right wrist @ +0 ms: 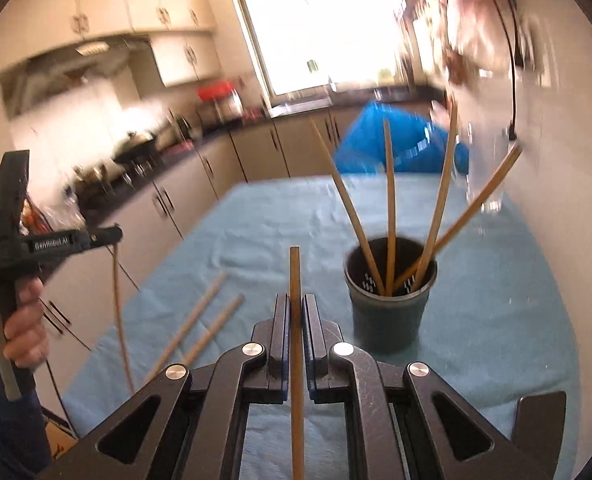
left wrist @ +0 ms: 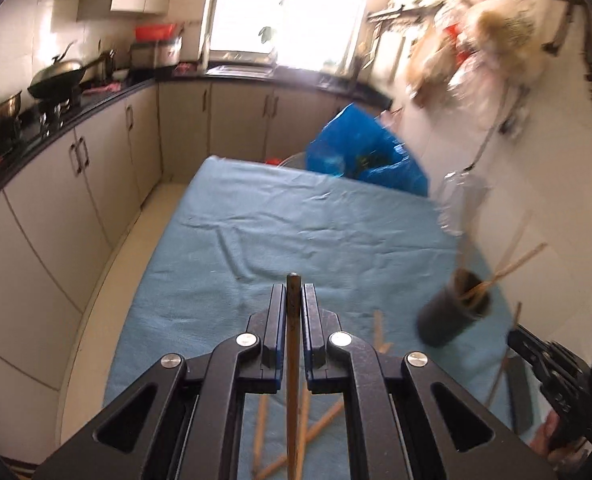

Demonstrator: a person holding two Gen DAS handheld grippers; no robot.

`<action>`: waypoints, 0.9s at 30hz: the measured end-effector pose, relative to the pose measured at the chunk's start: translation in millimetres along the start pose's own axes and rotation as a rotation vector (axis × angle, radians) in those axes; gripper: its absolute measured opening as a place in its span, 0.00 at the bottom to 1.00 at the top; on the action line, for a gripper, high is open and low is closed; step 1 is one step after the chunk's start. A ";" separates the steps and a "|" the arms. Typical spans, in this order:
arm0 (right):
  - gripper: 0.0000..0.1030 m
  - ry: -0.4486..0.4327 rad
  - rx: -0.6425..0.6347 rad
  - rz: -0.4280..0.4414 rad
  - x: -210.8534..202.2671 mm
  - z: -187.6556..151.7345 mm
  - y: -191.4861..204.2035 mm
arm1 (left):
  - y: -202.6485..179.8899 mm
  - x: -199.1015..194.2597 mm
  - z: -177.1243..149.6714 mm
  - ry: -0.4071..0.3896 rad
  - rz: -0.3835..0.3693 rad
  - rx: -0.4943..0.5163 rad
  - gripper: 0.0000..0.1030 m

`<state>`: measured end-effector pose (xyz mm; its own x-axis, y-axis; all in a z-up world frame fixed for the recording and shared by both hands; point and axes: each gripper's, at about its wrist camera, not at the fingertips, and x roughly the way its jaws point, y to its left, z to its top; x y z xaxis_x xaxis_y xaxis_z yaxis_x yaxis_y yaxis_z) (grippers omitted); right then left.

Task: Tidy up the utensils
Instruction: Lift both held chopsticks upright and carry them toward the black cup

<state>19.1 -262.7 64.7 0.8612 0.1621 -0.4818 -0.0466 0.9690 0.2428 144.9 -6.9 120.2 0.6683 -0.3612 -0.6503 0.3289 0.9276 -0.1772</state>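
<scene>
Kitchen, blue-clothed desk (right wrist: 496,280) below tools. Left tool (left wrist: 295,292) clenched on chopstick (left wrist: 294,360); right tool (right wrist: 295,304) likewise on chopstick (right wrist: 296,360). Holder (right wrist: 390,304) ahead-right; wall clutter blurred.

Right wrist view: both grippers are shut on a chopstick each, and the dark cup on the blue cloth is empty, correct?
Not empty. The right wrist view shows four chopsticks standing in the dark cup. The rest holds: left gripper and right gripper each clamp one.
</scene>
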 end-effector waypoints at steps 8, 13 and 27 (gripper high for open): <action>0.06 -0.144 -0.050 0.011 -43.3 -7.4 15.6 | -39.7 -51.2 -24.5 -0.076 -0.048 0.070 0.07; 0.06 -0.180 -0.060 0.001 -58.7 -8.4 15.3 | -44.0 -62.2 -28.8 -0.095 -0.036 0.082 0.07; 0.06 -0.215 -0.040 -0.010 -70.8 -1.3 6.0 | -42.6 -89.1 -20.5 -0.142 -0.048 0.070 0.07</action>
<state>-42.8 -268.1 99.2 0.9497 0.1127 -0.2921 -0.0536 0.9777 0.2028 57.6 -12.3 170.6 0.7364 -0.4198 -0.5305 0.4057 0.9016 -0.1503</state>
